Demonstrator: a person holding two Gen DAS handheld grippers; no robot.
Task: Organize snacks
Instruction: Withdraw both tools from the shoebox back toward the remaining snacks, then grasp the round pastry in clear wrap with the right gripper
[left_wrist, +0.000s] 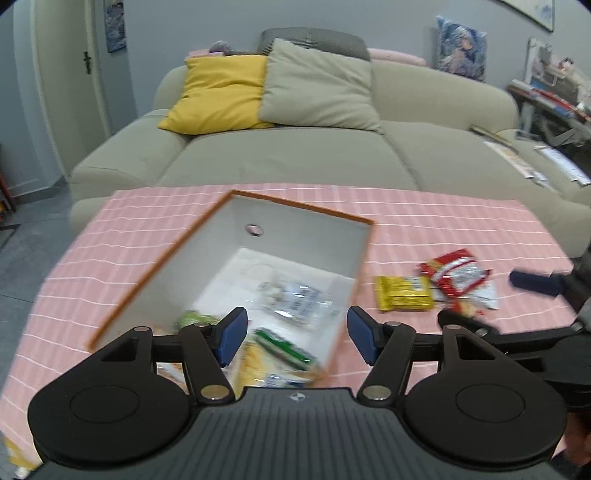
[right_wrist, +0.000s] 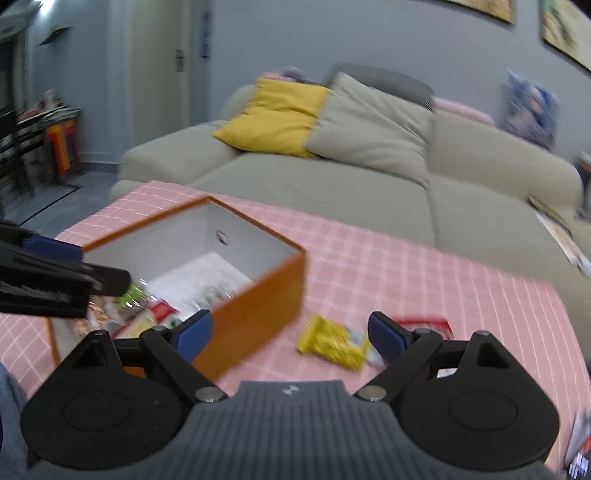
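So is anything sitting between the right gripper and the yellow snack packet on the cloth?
Nothing visible does. The right gripper is open and empty, and the yellow packet lies on bare pink cloth just ahead of it. The orange box stands off to the left.

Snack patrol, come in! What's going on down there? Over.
Left gripper open, empty, above orange box with white inside. Right gripper open, empty, near yellow snack packet. Red-and-white packets on pink checked cloth. Nothing in the way.
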